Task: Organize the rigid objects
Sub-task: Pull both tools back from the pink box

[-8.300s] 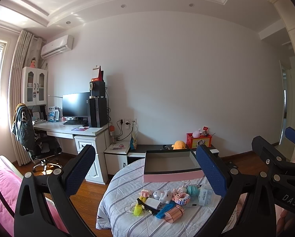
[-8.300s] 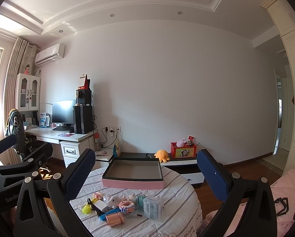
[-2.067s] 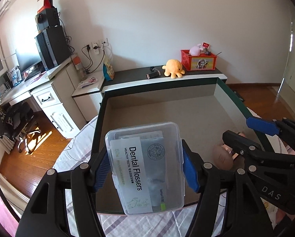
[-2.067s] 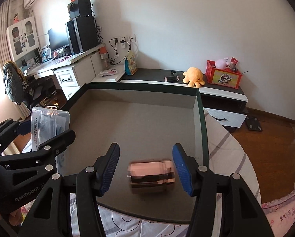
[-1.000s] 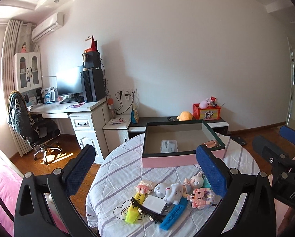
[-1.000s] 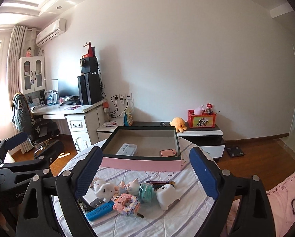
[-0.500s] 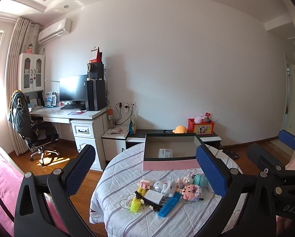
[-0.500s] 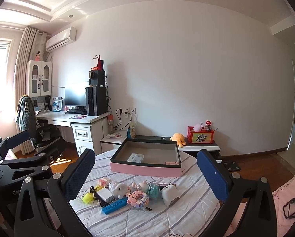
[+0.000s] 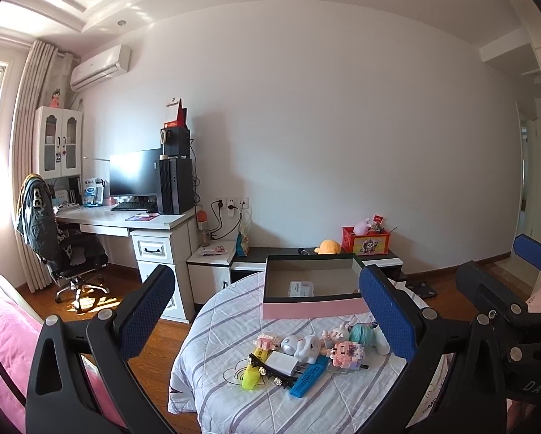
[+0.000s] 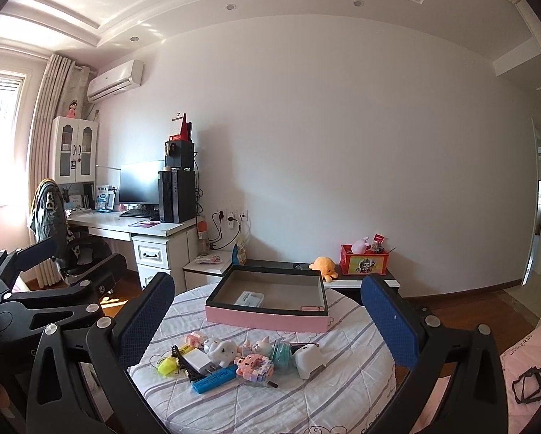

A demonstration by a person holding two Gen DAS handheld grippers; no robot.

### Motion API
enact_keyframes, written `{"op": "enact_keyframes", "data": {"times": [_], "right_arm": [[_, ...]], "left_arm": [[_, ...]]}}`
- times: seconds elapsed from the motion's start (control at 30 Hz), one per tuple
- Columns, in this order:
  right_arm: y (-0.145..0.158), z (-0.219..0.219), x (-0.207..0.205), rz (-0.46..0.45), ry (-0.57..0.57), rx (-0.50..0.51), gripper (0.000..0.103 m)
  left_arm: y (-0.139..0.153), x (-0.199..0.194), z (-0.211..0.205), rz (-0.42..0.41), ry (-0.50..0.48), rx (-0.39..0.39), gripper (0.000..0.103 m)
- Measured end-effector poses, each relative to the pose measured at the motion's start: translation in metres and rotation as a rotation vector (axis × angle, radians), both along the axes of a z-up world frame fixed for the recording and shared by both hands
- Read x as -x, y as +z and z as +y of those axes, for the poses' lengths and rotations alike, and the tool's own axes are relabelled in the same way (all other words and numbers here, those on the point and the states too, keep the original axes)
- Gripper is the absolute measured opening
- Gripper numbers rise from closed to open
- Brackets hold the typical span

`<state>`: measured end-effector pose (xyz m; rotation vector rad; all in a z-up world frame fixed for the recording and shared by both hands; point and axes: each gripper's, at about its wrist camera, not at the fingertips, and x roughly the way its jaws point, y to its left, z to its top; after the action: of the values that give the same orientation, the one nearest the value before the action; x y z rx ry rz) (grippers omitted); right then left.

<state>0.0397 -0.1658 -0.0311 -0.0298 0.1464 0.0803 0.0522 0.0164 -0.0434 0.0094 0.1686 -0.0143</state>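
From the left wrist view, the near wall of the shallow pink box with dark rim point(image 9: 312, 310) hides most of its floor; only a clear plastic floss case point(image 9: 301, 288) shows inside, and from the right a rose-gold item point(image 10: 312, 308) barely peeks at its near right corner. Small toys, a blue bar point(image 10: 214, 378) and a white charger point(image 10: 197, 358) crowd the round striped-cloth bench point(image 10: 306, 398) in front of the box, hard to tell apart. Left tongs point(image 9: 267, 320) and right tongs point(image 10: 268, 320) hang nearly level before the box, both spread wide, empty.
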Motion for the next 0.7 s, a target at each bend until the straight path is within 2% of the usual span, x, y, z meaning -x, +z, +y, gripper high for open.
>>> {"op": "enact_keyframes", "data": {"times": [0.43, 0.57, 0.7], "right_arm": [[-0.004, 0.000, -0.003, 0.017, 0.002, -0.002, 0.103], [-0.013, -0.003, -0.014, 0.051, 0.000, -0.005, 0.103], [-0.033, -0.007, -0.033, 0.118, -0.014, -0.005, 0.103]], "left_arm": [[-0.002, 0.000, -0.002, 0.004, -0.003, -0.004, 0.103], [-0.010, -0.010, -0.002, 0.045, -0.022, -0.005, 0.103], [-0.033, -0.032, -0.001, 0.125, -0.060, -0.014, 0.103]]}}
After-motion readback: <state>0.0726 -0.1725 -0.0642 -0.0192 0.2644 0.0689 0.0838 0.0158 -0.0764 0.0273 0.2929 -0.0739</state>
